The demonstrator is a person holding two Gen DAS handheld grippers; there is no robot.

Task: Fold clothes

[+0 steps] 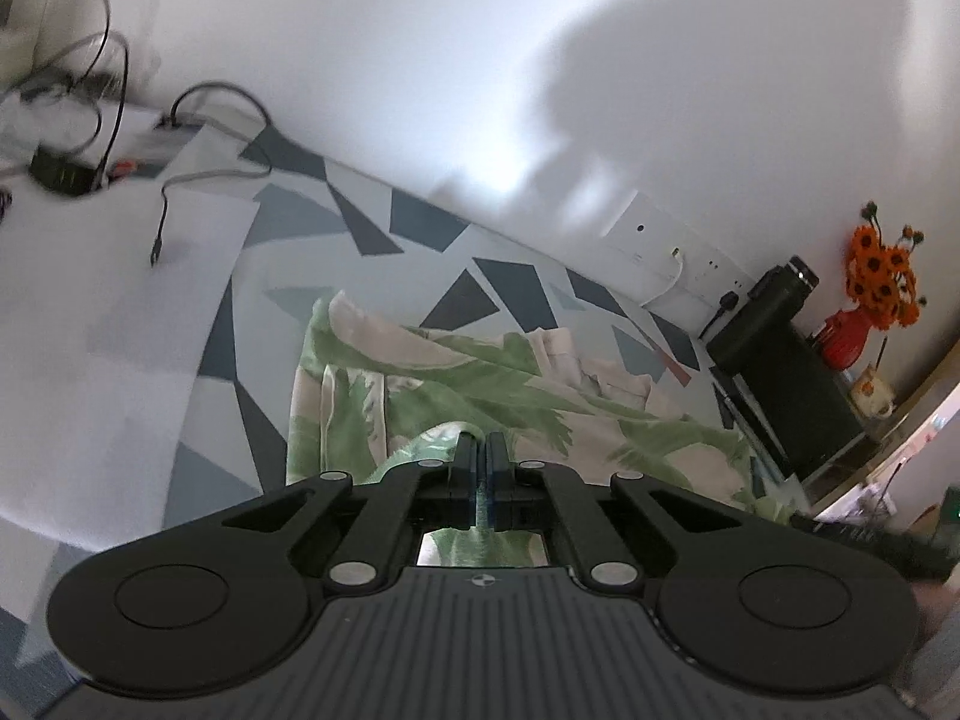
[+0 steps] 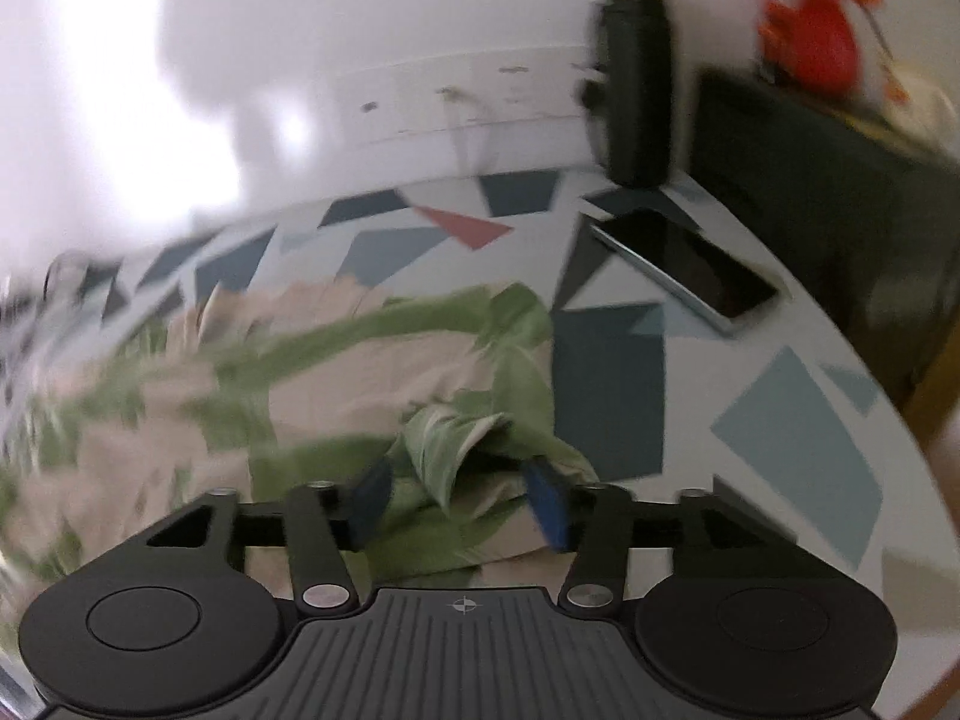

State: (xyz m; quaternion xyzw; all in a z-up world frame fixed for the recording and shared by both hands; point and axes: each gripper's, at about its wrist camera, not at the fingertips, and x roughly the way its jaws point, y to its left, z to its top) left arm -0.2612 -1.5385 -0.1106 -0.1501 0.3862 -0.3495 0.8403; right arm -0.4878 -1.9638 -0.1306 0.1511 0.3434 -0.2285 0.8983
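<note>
A cream garment with green leaf print [image 1: 480,384] lies crumpled on a tablecloth of grey and blue triangles [image 1: 420,228]. My left gripper [image 1: 482,441] is shut on a raised fold of this garment, and cloth shows between its black fingers. In the right wrist view the same garment [image 2: 336,372] is blurred by motion. My right gripper [image 2: 462,483] stands open, its blue pads [image 2: 549,501] on either side of a bunched green corner of the garment, not closed on it.
A phone [image 2: 690,267] lies on the tablecloth [image 2: 612,396] to the right of the garment. A black bottle [image 2: 636,78], a black box [image 1: 786,396] and a red vase of orange flowers [image 1: 870,294] stand along the wall. Cables and a charger [image 1: 66,174] sit at far left.
</note>
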